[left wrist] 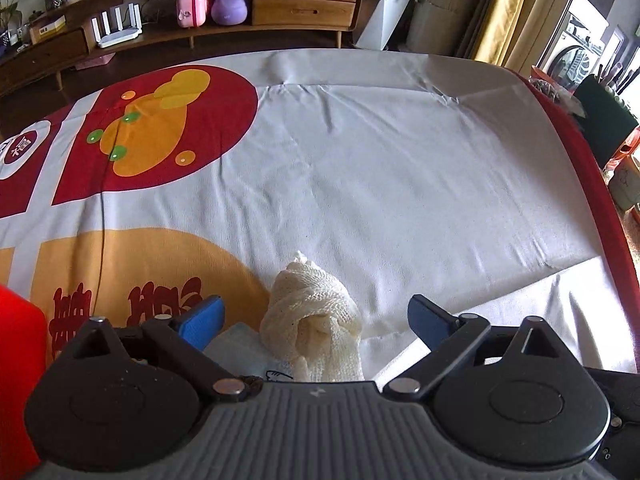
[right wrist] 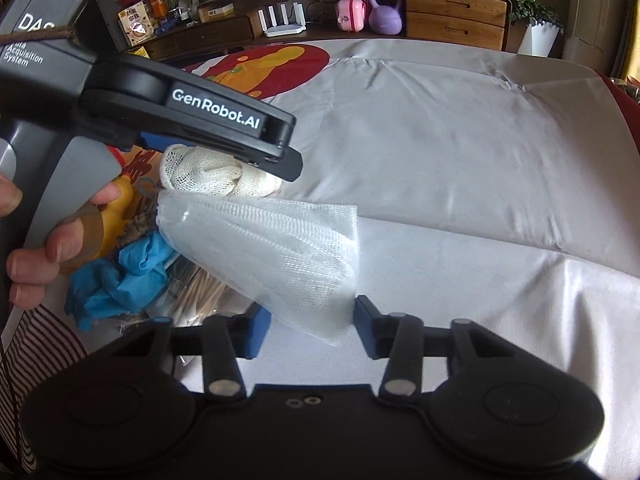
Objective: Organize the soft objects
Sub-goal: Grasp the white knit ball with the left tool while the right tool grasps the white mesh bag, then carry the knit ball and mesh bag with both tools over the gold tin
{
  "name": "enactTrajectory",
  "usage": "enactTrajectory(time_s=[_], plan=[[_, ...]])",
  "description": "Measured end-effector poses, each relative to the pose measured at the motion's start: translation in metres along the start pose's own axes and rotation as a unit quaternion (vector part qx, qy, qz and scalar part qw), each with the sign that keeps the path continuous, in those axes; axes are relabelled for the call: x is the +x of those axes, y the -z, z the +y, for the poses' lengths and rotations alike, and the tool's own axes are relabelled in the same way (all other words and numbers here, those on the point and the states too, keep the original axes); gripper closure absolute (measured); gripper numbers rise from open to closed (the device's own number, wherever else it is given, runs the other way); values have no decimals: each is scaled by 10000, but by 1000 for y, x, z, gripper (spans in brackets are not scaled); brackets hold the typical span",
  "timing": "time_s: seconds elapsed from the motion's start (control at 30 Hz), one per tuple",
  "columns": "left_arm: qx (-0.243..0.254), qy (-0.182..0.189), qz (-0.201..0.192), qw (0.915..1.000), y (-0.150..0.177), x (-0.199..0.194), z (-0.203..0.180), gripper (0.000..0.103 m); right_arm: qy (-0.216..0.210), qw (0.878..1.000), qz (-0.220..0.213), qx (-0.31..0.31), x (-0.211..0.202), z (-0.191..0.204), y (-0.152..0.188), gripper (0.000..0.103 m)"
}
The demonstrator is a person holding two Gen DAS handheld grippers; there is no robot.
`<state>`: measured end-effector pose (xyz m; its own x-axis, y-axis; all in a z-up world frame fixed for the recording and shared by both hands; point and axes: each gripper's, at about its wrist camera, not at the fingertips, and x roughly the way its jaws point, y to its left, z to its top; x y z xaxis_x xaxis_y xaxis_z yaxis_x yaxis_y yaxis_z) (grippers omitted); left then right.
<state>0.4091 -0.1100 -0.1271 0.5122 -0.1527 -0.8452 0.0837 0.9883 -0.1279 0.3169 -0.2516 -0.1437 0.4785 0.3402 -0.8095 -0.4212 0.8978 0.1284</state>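
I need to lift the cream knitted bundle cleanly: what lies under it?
Under the cream knitted bundle a pale blue folded cloth pokes out at its left; the white tablecloth shows on the right. How far that cloth reaches underneath is covered.

Cream knitted mesh bundles [left wrist: 310, 312]: one
White mesh bags [right wrist: 280, 256]: one
Blue gloves [right wrist: 120, 280]: one crumpled heap, number not discernible
Handheld grippers [right wrist: 310, 322]: two
Purple kettlebells [left wrist: 229, 0]: one
Pink toy cases [left wrist: 192, 6]: one

light: daylight from right | focus: sharp | edges: strong fisheye bending, dark corners
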Motion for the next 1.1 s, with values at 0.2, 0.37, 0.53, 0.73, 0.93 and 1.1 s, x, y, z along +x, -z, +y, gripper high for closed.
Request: enactTrajectory(time_s=[0.2, 0.37, 0.53, 0.73, 0.93, 1.1], plan=[[77, -53, 69, 9999, 2, 3, -1, 53, 54, 9999, -74, 88, -3, -3, 2, 84], [138, -58, -15, 9999, 5, 0, 0, 63, 73, 9997, -138, 192, -6, -7, 4, 88], [34, -108, -25, 9999, 5, -8, 7, 67, 97, 9994, -149, 305, -12, -8, 5, 89], [-181, -130, -111, 9997, 4, -30, 18, 67, 46, 9982, -250, 543, -29, -7, 5, 89], [-404, -60, -228, 9989, 4, -56, 32, 67, -21, 9967, -391, 711, -48, -1, -1, 89], [-516, 13, -396, 9979, 1, -83, 42, 67, -37, 9965, -515, 650, -64, 10, -7, 89]])
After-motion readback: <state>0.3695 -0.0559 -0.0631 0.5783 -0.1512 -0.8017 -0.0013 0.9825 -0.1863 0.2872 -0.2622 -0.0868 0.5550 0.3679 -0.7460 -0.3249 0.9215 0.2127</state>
